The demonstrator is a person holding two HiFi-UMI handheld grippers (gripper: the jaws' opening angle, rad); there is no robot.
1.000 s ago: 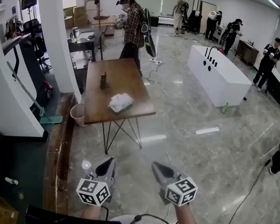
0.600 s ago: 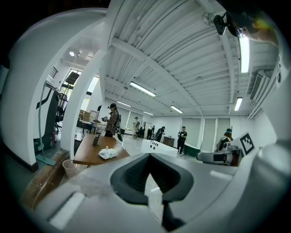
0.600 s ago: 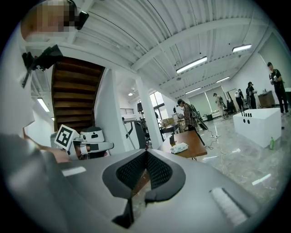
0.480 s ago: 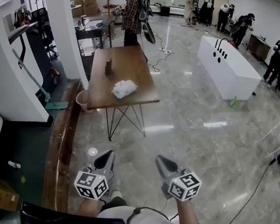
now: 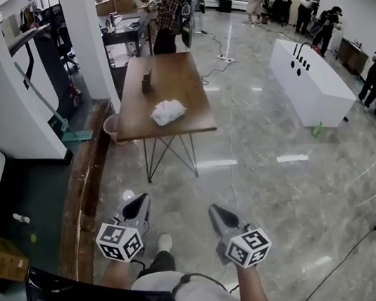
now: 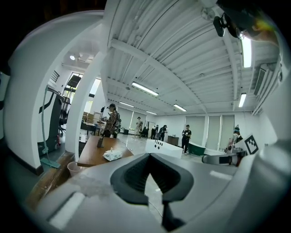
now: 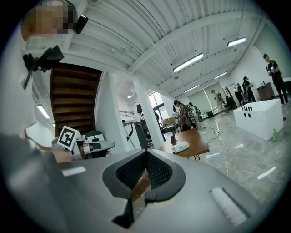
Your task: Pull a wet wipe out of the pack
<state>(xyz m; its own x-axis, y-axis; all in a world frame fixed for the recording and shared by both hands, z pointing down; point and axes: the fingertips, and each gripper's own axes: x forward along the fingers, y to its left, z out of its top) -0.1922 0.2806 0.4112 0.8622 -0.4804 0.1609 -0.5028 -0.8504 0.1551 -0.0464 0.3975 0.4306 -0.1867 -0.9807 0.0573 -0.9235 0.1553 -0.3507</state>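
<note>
Head view
- Left claw [image 5: 137,206]: its jaws are pressing together with nothing between them, and it is hanging over the marble floor [image 5: 265,140].
- Right claw [image 5: 218,214]: its jaws are meeting at the tips and gripping nothing, and it is hovering beside the left claw without touching it.
- Wet wipe pack [image 5: 168,111]: it is lying on the wooden worktop [image 5: 169,78], toward its near end and well apart from both claws.
- Dark upright object [image 5: 147,83]: it is standing on the worktop beyond the pack.
- Bucket [image 5: 112,128]: it is sitting on the floor just beside the worktop's near left corner.

Left gripper view
- Left claw [image 6: 149,157]: its pads are touching, and it is pointing out across the room.
- Wet wipe pack [image 6: 112,155]: it is resting on the worktop [image 6: 93,154], far ahead and left of the jaws.

Right gripper view
- Right claw [image 7: 146,153]: its tips are closing on each other, with nothing caught between them.
- Wet wipe pack [image 7: 181,146]: it is lying on the worktop [image 7: 196,140], ahead and to the right.
- Left claw [image 7: 97,145]: it is showing at the left, level with the right one.
</note>
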